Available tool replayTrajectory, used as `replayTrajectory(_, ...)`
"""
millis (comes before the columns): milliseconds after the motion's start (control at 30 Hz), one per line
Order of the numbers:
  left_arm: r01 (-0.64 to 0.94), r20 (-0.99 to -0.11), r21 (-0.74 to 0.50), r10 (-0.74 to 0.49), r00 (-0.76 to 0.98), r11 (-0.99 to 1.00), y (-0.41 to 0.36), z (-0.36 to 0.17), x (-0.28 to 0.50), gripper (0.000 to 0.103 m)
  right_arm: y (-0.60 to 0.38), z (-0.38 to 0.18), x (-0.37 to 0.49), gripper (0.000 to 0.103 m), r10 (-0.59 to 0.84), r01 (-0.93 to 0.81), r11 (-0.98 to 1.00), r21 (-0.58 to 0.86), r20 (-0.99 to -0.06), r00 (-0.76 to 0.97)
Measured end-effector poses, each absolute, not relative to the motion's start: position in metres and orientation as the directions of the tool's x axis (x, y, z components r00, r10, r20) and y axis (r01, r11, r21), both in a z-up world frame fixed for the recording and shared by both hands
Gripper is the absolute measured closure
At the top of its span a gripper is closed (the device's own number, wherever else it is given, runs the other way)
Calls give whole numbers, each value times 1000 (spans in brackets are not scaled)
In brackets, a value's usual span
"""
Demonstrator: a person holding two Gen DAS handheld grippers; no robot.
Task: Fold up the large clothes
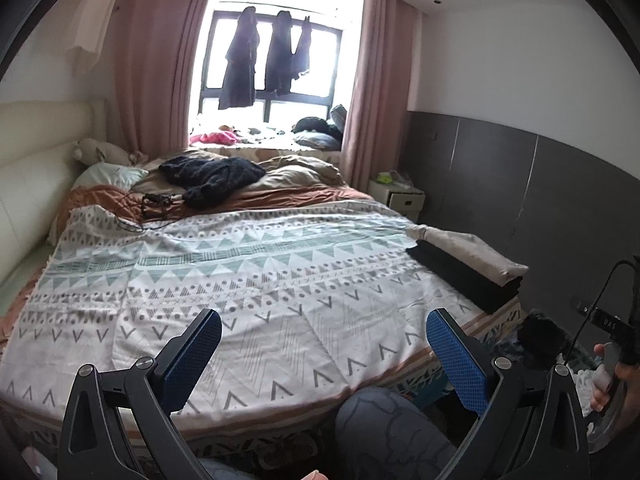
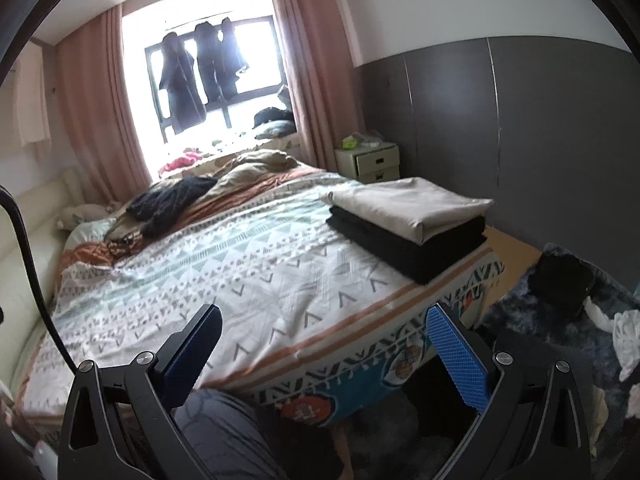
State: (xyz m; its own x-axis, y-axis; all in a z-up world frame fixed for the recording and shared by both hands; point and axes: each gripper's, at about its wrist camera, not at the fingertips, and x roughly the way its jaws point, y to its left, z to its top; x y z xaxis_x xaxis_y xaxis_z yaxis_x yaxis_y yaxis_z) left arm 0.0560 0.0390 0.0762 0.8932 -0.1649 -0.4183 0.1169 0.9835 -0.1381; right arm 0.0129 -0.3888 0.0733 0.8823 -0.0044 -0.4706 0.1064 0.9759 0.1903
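A folded beige garment (image 2: 412,202) lies on a folded black garment (image 2: 408,246) at the bed's right corner; the beige one (image 1: 472,250) and the black one (image 1: 460,276) also show in the left wrist view. A crumpled dark knit garment (image 1: 212,174) (image 2: 172,198) lies near the pillows. My left gripper (image 1: 324,344) hovers open over the patterned bedspread (image 1: 256,272), holding nothing. My right gripper (image 2: 324,340) is open too, empty, above the bed's front edge (image 2: 328,352). A hand (image 1: 608,380) holds the right gripper's handle at the left view's right edge.
A white nightstand (image 2: 370,162) stands by the grey wall panel. A heap of mixed clothes (image 2: 568,300) lies on the floor right of the bed. Dark clothes hang at the window (image 1: 256,60). A person's knee (image 1: 384,424) shows below the bed edge. Cables (image 1: 148,208) lie near the pillows.
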Motion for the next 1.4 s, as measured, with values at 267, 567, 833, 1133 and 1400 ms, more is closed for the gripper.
replayTrajectory(267, 111, -432, -129, -157, 888, 985, 33, 70, 50, 0, -379, 63, 16, 0, 18, 84, 978, 191, -476, 879)
replayTrajectory(567, 105, -432, -144, -158, 888, 984, 33, 70, 49, 1, -386, 64, 16, 0, -32, 137, 972, 191, -469, 883)
replayTrajectory(833, 100, -421, -166, -162, 893, 981, 35, 70, 48, 1, -395, 63, 15, 0, -15, 133, 967, 219, -472, 882)
replayTrajectory(1133, 85, -421, -165, -148, 895, 983, 36, 72, 47, 0, -398, 58, 18, 0, -6, 132, 965, 227, -485, 874)
replayTrajectory(1400, 86, -427, -159, -147, 892, 984, 36, 72, 47, 0, -395, 58, 17, 0, -9, 134, 965, 224, -484, 875)
